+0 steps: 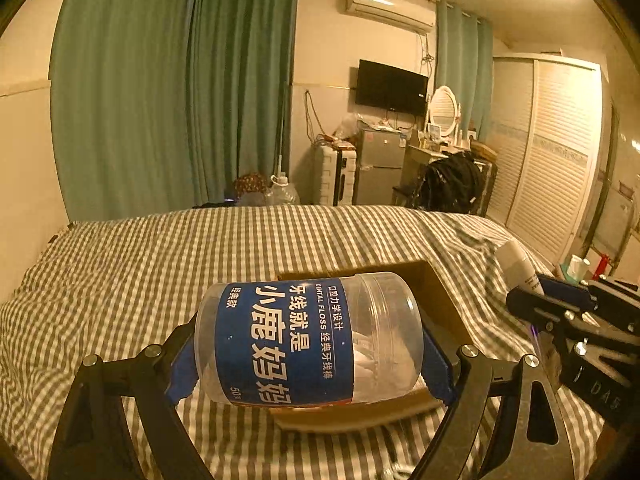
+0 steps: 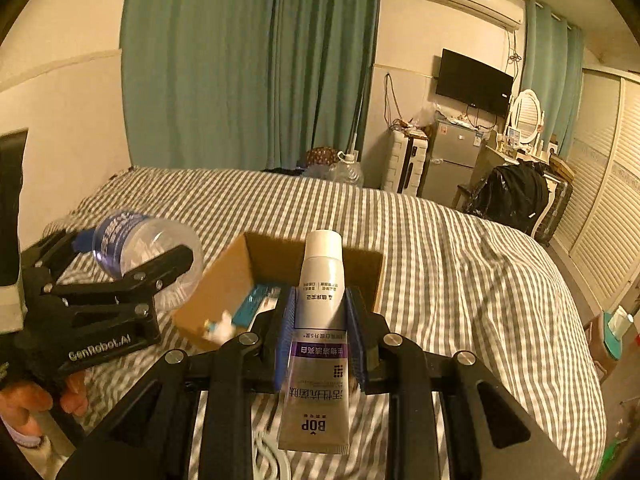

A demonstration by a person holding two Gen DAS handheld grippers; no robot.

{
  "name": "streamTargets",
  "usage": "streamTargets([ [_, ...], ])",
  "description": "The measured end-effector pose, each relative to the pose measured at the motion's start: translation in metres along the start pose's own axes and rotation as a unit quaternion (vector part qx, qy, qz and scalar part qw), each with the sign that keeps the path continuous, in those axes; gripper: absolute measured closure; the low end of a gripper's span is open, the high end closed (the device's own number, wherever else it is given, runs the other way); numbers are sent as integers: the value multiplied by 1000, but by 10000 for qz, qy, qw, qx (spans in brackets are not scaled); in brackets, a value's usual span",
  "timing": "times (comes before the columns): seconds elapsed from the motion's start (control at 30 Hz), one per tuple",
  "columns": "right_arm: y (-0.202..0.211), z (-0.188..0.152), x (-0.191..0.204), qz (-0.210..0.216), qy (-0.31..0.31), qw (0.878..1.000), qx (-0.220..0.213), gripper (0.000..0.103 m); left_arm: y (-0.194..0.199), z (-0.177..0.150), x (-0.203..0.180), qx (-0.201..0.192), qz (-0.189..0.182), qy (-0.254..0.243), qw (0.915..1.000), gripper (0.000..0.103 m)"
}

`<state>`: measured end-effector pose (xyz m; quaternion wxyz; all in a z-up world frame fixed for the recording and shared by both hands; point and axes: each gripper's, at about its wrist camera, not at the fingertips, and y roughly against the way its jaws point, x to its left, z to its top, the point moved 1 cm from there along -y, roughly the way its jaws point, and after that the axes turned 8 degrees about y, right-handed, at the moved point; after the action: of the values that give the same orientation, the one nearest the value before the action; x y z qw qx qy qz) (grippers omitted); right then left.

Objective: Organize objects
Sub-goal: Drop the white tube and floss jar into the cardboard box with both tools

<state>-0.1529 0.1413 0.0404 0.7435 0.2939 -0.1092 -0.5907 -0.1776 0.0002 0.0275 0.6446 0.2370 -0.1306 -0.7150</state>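
A: Clear plastic floss jar point(image 1: 308, 340) is pinched on its side in the left gripper point(image 1: 310, 354), long axis crosswise, held over the cardboard box point(image 2: 240, 276).

B: Toothpaste tube point(image 2: 320, 320) is clamped by the right gripper point(image 2: 320, 332), cap at 12 o'clock, box directly ahead. Room inside is partly taken; right is judged nearer.

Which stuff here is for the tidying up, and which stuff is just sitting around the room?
For the tidying:
- floss jar, held by the left gripper
- toothpaste tube, held by the right gripper
- cardboard box on the bed

Just sitting around:
- TV
- fridge
- black backpack
- mirror
- curtains
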Motion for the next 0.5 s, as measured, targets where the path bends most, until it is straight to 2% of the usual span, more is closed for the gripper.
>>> streamTargets([
  [0.27, -66, 26, -17, 58, -113, 9998, 159, 79, -49, 2, 7, 233, 29, -94, 9997, 13],
  [0.5, -126, 13, -20, 164, -177, 9983, 529, 78, -95, -17, 6, 593, 63, -159, 9981, 13],
])
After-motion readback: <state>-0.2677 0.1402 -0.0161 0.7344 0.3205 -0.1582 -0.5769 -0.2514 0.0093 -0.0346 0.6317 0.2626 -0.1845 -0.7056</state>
